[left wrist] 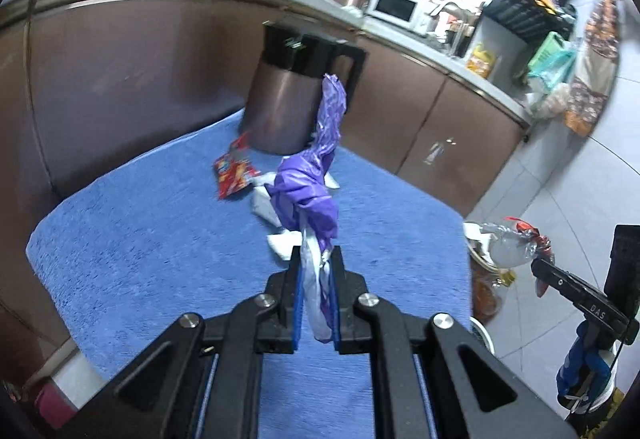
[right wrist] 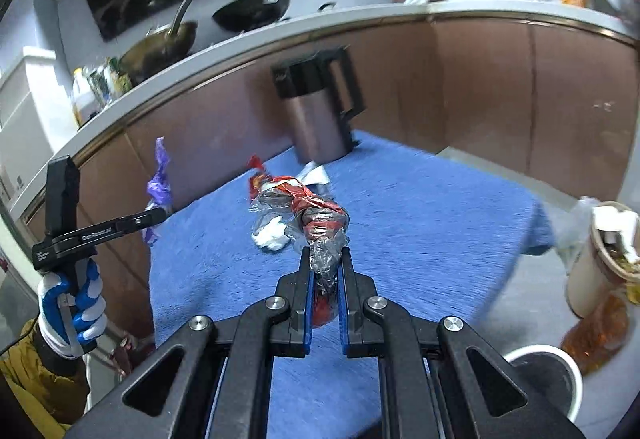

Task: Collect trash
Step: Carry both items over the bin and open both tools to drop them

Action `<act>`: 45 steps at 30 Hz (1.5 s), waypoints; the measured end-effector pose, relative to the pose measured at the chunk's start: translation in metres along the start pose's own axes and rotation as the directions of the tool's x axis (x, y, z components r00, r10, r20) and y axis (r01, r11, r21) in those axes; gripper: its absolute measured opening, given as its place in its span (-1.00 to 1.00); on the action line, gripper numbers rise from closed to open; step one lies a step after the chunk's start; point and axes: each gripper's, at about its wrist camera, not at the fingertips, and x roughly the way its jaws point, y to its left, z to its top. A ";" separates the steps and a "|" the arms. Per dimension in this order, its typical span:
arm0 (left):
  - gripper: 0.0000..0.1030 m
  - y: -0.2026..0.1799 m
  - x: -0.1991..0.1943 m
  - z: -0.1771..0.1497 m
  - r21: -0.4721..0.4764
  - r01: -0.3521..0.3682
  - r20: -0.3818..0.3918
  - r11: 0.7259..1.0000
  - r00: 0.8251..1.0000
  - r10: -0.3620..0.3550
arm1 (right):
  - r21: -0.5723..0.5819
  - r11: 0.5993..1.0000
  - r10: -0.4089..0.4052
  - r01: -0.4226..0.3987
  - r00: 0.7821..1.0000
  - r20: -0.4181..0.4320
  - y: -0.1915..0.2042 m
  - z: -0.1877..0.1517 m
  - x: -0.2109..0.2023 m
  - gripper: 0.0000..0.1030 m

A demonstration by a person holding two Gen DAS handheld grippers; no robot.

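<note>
My left gripper is shut on a purple and white plastic bag that hangs above the blue towel-covered table. My right gripper is shut on a crumpled clear and red wrapper, also lifted off the table. Each gripper shows in the other's view: the right gripper with its wrapper at the right edge, and the left gripper with the purple bag at the left. A red snack wrapper and white tissue lie on the towel.
A brown jug with a black lid stands at the table's far side, before brown cabinets. Right of the table are a paper cup stuffed with rubbish, an orange bag and a white bin. A blue and white gloved hand holds the left gripper.
</note>
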 end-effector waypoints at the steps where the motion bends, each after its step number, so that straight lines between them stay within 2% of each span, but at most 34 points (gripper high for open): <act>1: -0.81 -0.009 -0.003 0.000 0.011 0.011 0.004 1.000 1.000 -0.011 | 0.014 1.000 -0.013 0.013 1.000 0.014 -0.006 -0.002 -0.009 -0.81; 6: -0.81 -0.042 -0.009 0.002 0.067 0.067 0.010 0.995 0.998 -0.068 | 0.067 0.994 -0.086 0.082 0.994 0.065 -0.030 -0.014 -0.050 -0.81; 12: -0.81 -0.084 -0.013 -0.001 0.132 0.139 -0.002 0.981 0.990 -0.140 | 0.108 0.978 -0.190 0.179 0.977 0.099 -0.051 -0.031 -0.088 -0.81; 17: -0.81 -0.131 0.002 -0.010 0.218 0.205 -0.070 0.954 0.978 -0.194 | 0.195 0.950 -0.261 0.242 0.962 0.079 -0.079 -0.052 -0.099 -0.81; 19: -0.81 -0.150 0.013 -0.015 0.249 0.232 -0.106 0.940 0.972 -0.212 | 0.255 0.928 -0.293 0.272 0.955 0.048 -0.099 -0.066 -0.098 -0.81; 25: -0.81 -0.223 0.053 -0.044 0.357 0.322 -0.236 0.877 0.939 -0.248 | 0.379 0.858 -0.359 0.345 0.933 -0.037 -0.147 -0.106 -0.097 -0.81; 29: -0.81 -0.274 0.089 -0.069 0.409 0.386 -0.340 0.827 0.905 -0.255 | 0.429 0.807 -0.405 0.407 0.909 -0.099 -0.177 -0.130 -0.096 -0.80; 34: -0.80 -0.327 0.132 -0.098 0.447 0.446 -0.447 0.775 0.862 -0.239 | 0.475 0.761 -0.414 0.441 0.895 -0.167 -0.209 -0.154 -0.082 -0.77; 38: -0.79 -0.354 0.165 -0.116 0.459 0.476 -0.507 0.751 0.834 -0.219 | 0.513 0.728 -0.404 0.455 0.889 -0.215 -0.233 -0.173 -0.068 -0.74; 45: -0.75 -0.381 0.213 -0.133 0.438 0.510 -0.572 0.740 0.793 -0.208 | 0.548 0.683 -0.394 0.483 0.875 -0.280 -0.269 -0.195 -0.048 -0.72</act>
